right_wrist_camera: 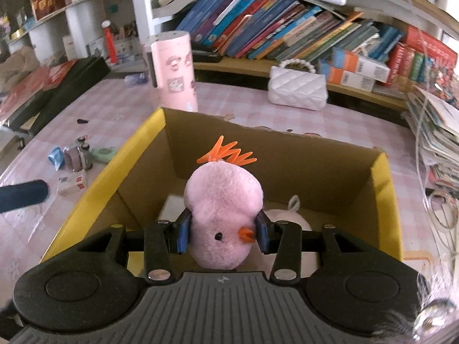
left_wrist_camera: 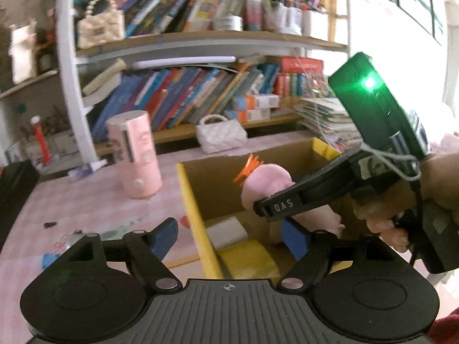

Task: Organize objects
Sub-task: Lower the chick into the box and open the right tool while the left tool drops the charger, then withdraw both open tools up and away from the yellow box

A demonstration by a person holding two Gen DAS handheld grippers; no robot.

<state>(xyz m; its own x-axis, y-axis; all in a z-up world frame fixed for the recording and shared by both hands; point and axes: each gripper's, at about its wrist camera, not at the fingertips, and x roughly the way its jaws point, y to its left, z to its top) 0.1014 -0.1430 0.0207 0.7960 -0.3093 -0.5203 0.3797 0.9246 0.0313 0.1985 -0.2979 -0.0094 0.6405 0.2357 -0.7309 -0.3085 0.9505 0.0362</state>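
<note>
Right wrist view, right tool [right_wrist_camera: 222, 235] clamping pink plush chick [right_wrist_camera: 222, 200] over cardboard box [right_wrist_camera: 387, 189], left tool [left_wrist_camera: 229, 240] wide, empty.

A white-framed bookshelf [right_wrist_camera: 287, 37] with wooden boards fills the far side, crammed with leaning books [left_wrist_camera: 183, 97] — more shelving [right_wrist_camera: 71, 3] stands further left. The table wears a pink checked cloth [right_wrist_camera: 246, 106]. Bright daylight washes out the white wall [left_wrist_camera: 401, 51] on the right.

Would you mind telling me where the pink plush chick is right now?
The pink plush chick sits centre in the right wrist view, clamped between the right gripper pads, held over the open cardboard box with yellow-edged walls.
</note>
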